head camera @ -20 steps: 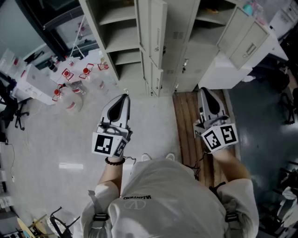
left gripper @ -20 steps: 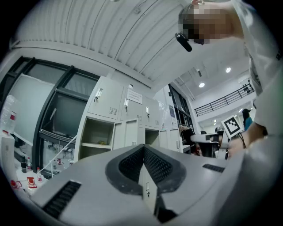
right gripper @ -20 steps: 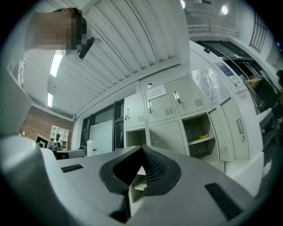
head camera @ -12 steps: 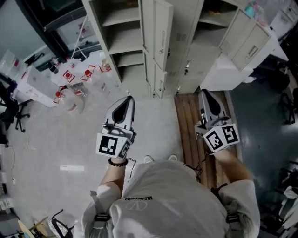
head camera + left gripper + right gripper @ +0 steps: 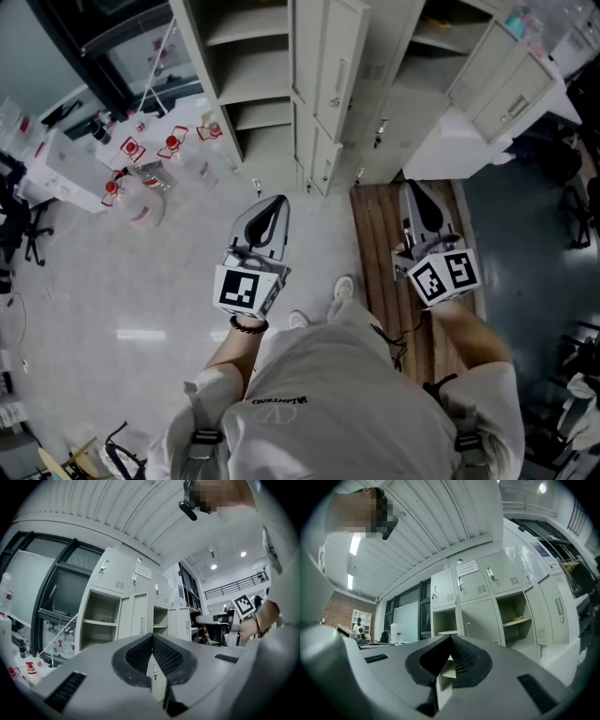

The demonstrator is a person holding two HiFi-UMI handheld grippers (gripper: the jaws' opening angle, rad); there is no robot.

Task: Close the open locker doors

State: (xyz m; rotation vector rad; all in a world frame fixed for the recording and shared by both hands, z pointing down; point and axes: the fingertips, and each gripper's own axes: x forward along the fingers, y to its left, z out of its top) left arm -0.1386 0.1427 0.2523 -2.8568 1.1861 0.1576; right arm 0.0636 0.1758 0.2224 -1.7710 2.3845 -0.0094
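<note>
Left gripper (image 5: 277,202), jaws together, faces locker doors (image 5: 338,66)

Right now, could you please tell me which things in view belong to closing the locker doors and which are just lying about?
For the job:
- open centre door
- open right door
- left gripper, shut, empty
- right gripper, shut, empty

Lying about:
- red-labelled bottles
- yellow item on a locker shelf
- wooden floor strip

Pale floor (image 5: 112,281) carries clear red-labelled bottles (image 5: 141,178) at left; wooden boards (image 5: 370,234) lie beside the standing lockers (image 5: 375,122).
</note>
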